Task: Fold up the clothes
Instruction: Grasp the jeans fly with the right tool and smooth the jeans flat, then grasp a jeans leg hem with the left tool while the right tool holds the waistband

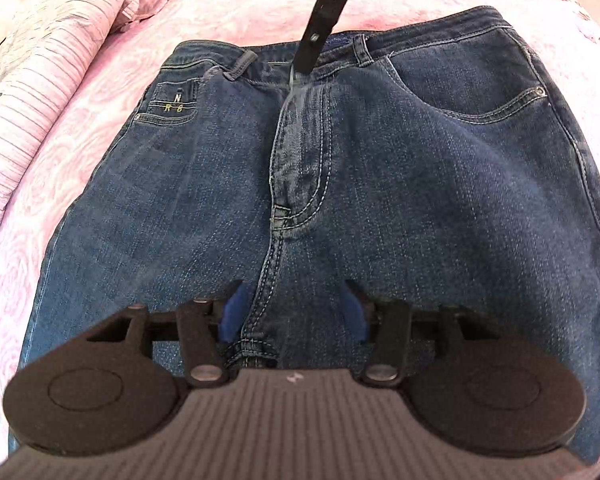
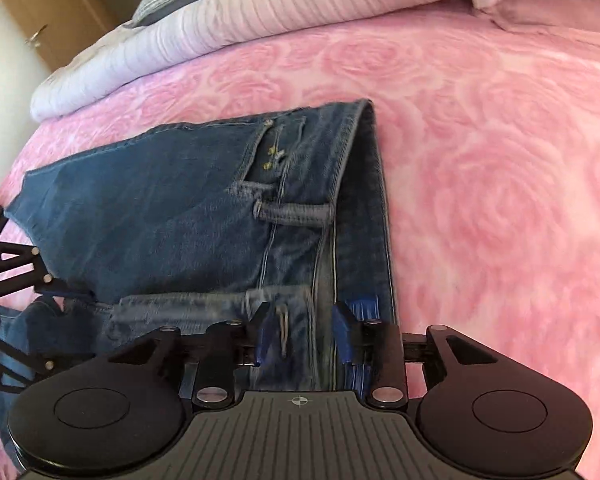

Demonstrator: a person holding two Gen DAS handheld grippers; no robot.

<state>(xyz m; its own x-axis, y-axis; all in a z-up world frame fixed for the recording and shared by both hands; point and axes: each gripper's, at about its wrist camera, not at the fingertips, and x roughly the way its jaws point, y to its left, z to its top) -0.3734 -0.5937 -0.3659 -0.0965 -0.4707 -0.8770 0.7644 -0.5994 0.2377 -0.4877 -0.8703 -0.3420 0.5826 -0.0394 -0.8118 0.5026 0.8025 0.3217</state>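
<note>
Dark blue jeans (image 1: 380,168) lie front up on a pink bed, waistband at the far side. My left gripper (image 1: 294,312) is open, its blue pads astride the crotch seam, low over the denim. My right gripper (image 2: 302,332) is open, its pads either side of the waistband by the fly. In the left wrist view the right gripper's black finger (image 1: 320,28) comes down onto the waistband at the fly. The jeans in the right wrist view (image 2: 160,216) stretch away to the left. The left gripper's linkage (image 2: 12,280) shows at that view's left edge.
A pink rose-pattern bedspread (image 2: 500,160) covers the bed. A folded pale striped duvet (image 2: 220,28) lies along the far side, with a pink pillow (image 2: 548,8) beside it. A wooden wardrobe (image 2: 48,12) stands beyond the bed.
</note>
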